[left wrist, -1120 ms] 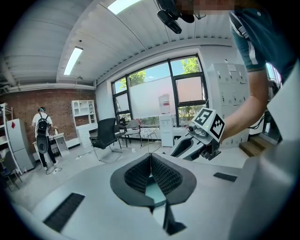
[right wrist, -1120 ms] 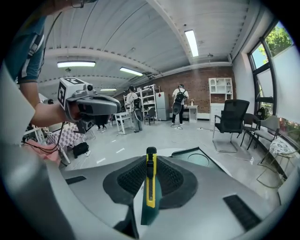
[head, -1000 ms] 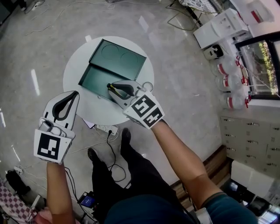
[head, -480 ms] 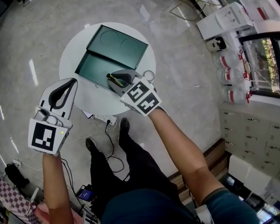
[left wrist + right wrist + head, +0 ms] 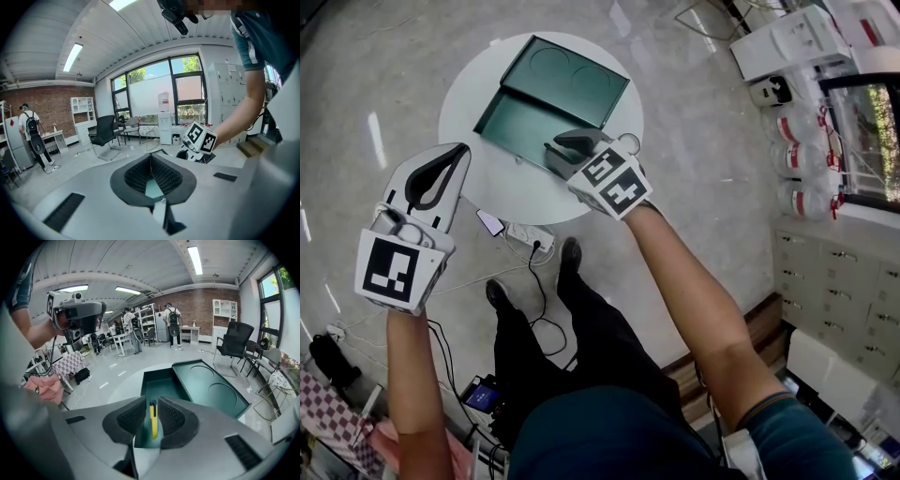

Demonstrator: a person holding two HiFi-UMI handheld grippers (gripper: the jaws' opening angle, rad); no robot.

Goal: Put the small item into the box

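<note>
An open dark green box stands on the round white table (image 5: 511,197), its tray (image 5: 517,125) nearest me and its lid (image 5: 569,80) lying flat behind. My right gripper (image 5: 559,146) hovers over the tray's near right corner, shut on a thin yellow item with a black tip (image 5: 153,418). In the right gripper view the tray (image 5: 164,383) lies directly beyond that item, with the lid (image 5: 211,390) to the right. My left gripper (image 5: 459,150) hangs off the table's left edge, shut and empty, and in its own view the left gripper (image 5: 151,157) shows nothing between its pads.
A small clear round object (image 5: 630,142) sits on the table beside my right gripper. A power strip (image 5: 530,236) and a flat dark device (image 5: 490,222) lie on the floor under the table's near edge. White cabinets and water jugs (image 5: 797,155) stand at the right.
My right gripper has carried the yellow item forward, from the table's near side to above the box tray. The left gripper has stayed about where it was.
</note>
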